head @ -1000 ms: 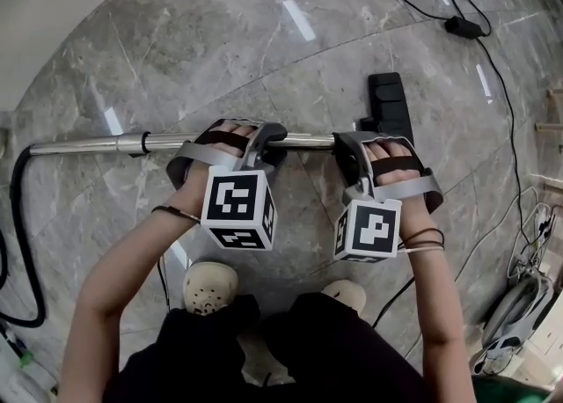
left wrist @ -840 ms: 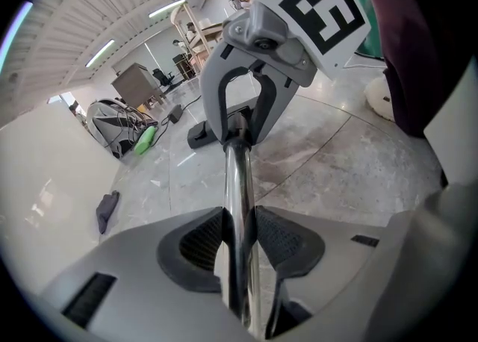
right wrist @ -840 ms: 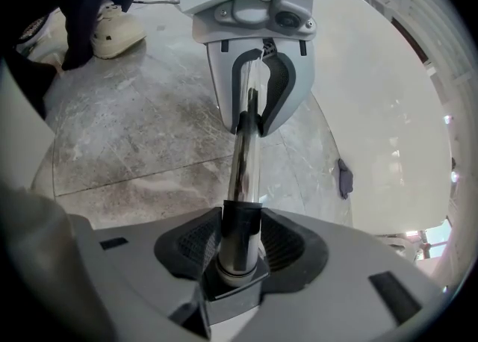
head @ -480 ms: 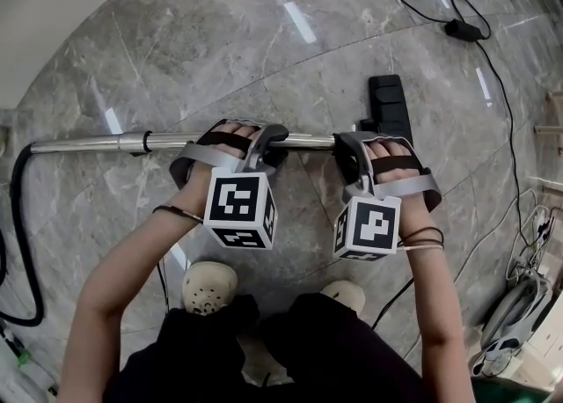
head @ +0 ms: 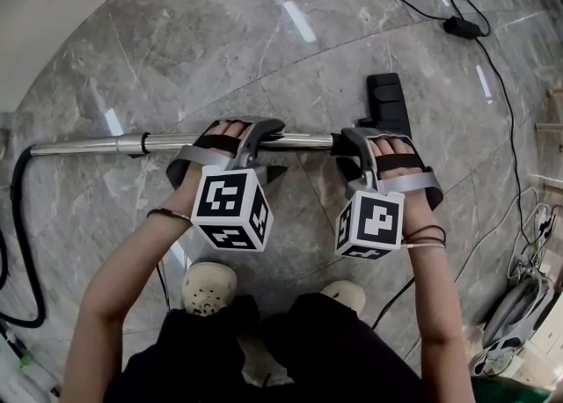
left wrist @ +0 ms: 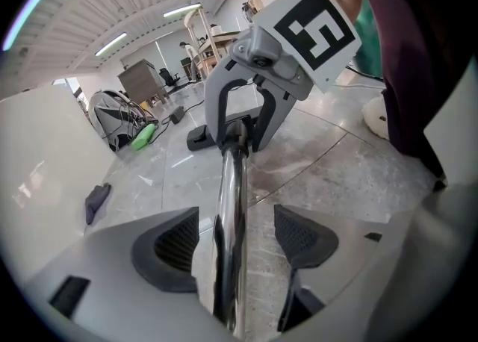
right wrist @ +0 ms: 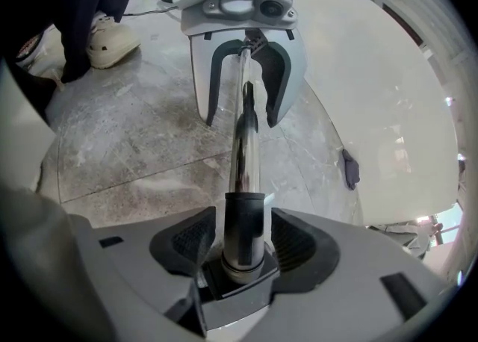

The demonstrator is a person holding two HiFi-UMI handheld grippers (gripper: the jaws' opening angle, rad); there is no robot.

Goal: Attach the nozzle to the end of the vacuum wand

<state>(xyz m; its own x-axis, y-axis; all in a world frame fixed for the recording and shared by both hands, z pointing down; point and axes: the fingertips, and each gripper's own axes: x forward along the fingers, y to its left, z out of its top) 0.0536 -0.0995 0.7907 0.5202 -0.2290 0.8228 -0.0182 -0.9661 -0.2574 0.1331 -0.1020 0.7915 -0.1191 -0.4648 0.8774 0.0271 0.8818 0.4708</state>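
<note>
The nozzle (head: 388,104) sits at the right end of the wand (head: 88,144), and its black collar (right wrist: 244,228) is over the end of the metal tube. The wand lies across the marble floor (head: 264,40) in front of your feet. I cannot tell if the collar is pushed on fully.

Your right claw (right wrist: 243,247) has just been opening. It stands half wide, with the collar between the pads but no longer pressed. Your left claw (left wrist: 235,240) has also just been opening and is now wide, with the bare tube between its pads and a gap on each side.

So nothing holds the joint now. If the collar is only partly on, it can slip off at the first lift. When you pull the claws away, a pad may catch the round tube and roll it, which twists the nozzle. The black hose (head: 22,243) at the left end may also drag the wand sideways.
</note>
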